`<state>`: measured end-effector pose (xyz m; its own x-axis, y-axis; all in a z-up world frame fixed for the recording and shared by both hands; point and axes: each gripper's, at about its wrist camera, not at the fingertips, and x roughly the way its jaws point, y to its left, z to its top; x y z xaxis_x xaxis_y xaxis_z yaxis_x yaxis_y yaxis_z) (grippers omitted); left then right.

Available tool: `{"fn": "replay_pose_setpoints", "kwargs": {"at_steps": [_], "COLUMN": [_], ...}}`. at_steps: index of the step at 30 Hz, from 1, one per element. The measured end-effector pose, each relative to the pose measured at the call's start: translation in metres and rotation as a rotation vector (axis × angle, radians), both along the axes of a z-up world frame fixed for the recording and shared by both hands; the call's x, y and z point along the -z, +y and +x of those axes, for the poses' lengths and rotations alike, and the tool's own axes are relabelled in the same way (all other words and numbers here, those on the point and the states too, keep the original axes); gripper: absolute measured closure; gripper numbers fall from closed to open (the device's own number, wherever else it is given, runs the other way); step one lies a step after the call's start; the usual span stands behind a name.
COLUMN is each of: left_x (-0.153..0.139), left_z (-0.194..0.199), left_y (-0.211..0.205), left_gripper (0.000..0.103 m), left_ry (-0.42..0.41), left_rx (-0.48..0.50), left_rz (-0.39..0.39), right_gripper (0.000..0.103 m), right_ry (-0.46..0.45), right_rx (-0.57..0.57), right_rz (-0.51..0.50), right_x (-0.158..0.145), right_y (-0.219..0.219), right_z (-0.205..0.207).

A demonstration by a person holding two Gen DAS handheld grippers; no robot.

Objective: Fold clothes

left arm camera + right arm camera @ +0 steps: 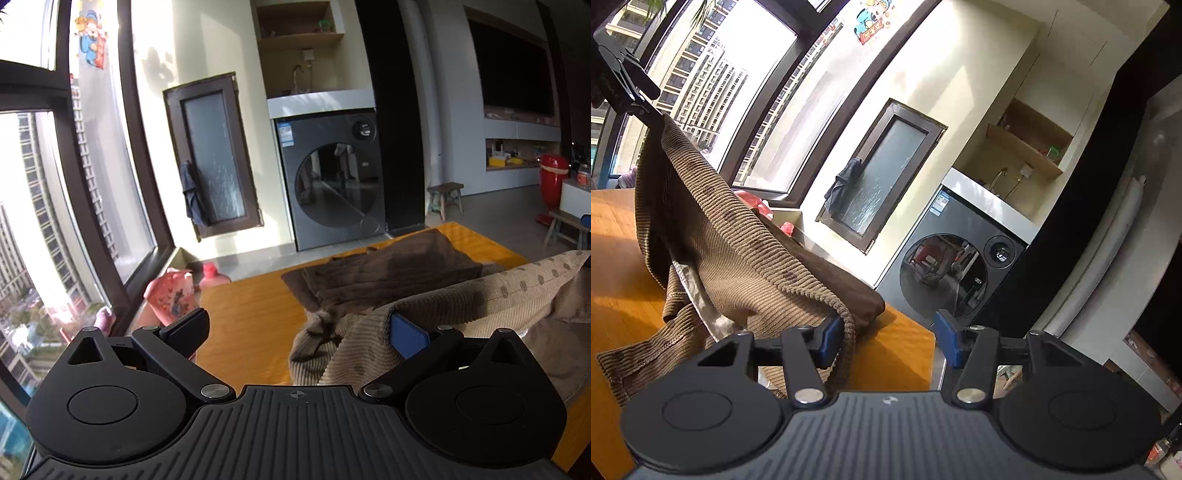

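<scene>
Over the orange counter point(251, 314), both grippers' jaws stand wide open; the ribbed tan garment point(746, 258) drapes over one blue pad point(827, 338) of each.

Black tongs point(888, 338), blue pads point(827, 338).

Strong daylight floods through the window point(22, 184), blown out white; fisheye bends edges, glare streaks the table point(251, 325).

A ribbed garment point(369, 332) drapes on the table point(251, 317), a folded cloth point(388, 273) behind it.
</scene>
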<state>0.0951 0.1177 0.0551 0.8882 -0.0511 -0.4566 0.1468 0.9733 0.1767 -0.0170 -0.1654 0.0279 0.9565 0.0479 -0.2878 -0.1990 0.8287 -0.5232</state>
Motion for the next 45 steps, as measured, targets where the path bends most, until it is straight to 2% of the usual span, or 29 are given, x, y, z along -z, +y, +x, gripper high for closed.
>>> {"fn": "replay_pose_setpoints", "kwargs": {"at_steps": [5, 7, 9, 11, 13, 15, 17, 20, 23, 24, 26, 27, 31, 36, 38, 40, 42, 45], "left_x": [0.034, 0.034, 0.025, 0.001, -0.039, -0.068, -0.097, -0.105, -0.083, -0.065, -0.027, -0.006, 0.061, 0.109, 0.118, 0.123, 0.116, 0.079], "left_z": [-0.009, -0.015, -0.021, -0.027, -0.036, -0.046, -0.056, -0.067, -0.071, -0.071, -0.072, -0.073, -0.074, -0.071, -0.068, -0.060, -0.048, -0.031], "left_y": [0.017, 0.014, 0.011, 0.007, 0.004, 0.004, 0.005, 0.003, -0.009, -0.022, -0.050, -0.066, -0.119, -0.147, -0.150, -0.143, -0.126, -0.091], "left_gripper": [0.000, 0.000, 0.000, 0.000, 0.000, 0.000, 0.000, 0.000, 0.000, 0.000, 0.000, 0.000, 0.000, 0.000, 0.000, 0.000, 0.000, 0.000], "left_ry": [0.109, 0.088, 0.035, -0.068, -0.231, -0.319, -0.400, -0.407, -0.276, -0.215, -0.093, -0.053, 0.033, -0.002, -0.025, -0.073, -0.102, -0.157], "left_rx": [-0.045, -0.052, -0.071, -0.093, -0.135, -0.138, -0.136, -0.100, 0.043, 0.099, 0.212, 0.253, 0.337, 0.293, 0.267, 0.198, 0.110, -0.026], "left_rz": [0.035, 0.104, 0.185, 0.252, 0.305, 0.272, 0.229, 0.162, 0.024, 0.021, 0.033, 0.068, 0.202, 0.352, 0.405, 0.499, 0.546, 0.553], "right_gripper": [0.051, 0.051, 0.051, 0.051, 0.051, 0.051, 0.048, 0.048, 0.048, 0.048, 0.048, 0.048, 0.048, 0.048, 0.048, 0.048, 0.048, 0.048], "right_ry": [0.171, 0.218, 0.204, 0.122, 0.015, -0.077, -0.130, -0.161, -0.117, -0.111, -0.105, -0.105, -0.130, -0.143, -0.139, -0.139, -0.135, -0.134], "right_rx": [0.006, 0.013, 0.026, 0.053, 0.089, 0.117, 0.112, 0.088, 0.052, 0.047, 0.040, 0.037, 0.024, 0.021, 0.026, 0.037, 0.048, 0.064], "right_rz": [0.022, 0.014, -0.038, -0.111, -0.097, -0.049, 0.001, 0.025, 0.031, 0.024, 0.039, 0.064, 0.164, 0.265, 0.308, 0.346, 0.388, 0.424], "right_x": [0.049, 0.065, 0.071, 0.061, 0.025, -0.014, -0.045, -0.063, -0.056, -0.051, -0.047, -0.049, -0.071, -0.096, -0.101, -0.106, -0.109, -0.113], "right_y": [-0.004, -0.006, -0.008, -0.013, -0.026, -0.039, -0.048, -0.049, -0.044, -0.041, -0.038, -0.038, -0.033, -0.032, -0.033, -0.035, -0.042, -0.053], "right_z": [0.001, -0.003, -0.007, -0.007, -0.004, 0.001, 0.004, 0.003, 0.001, 0.000, 0.003, 0.006, 0.014, 0.040, 0.050, 0.059, 0.064, 0.063]}}
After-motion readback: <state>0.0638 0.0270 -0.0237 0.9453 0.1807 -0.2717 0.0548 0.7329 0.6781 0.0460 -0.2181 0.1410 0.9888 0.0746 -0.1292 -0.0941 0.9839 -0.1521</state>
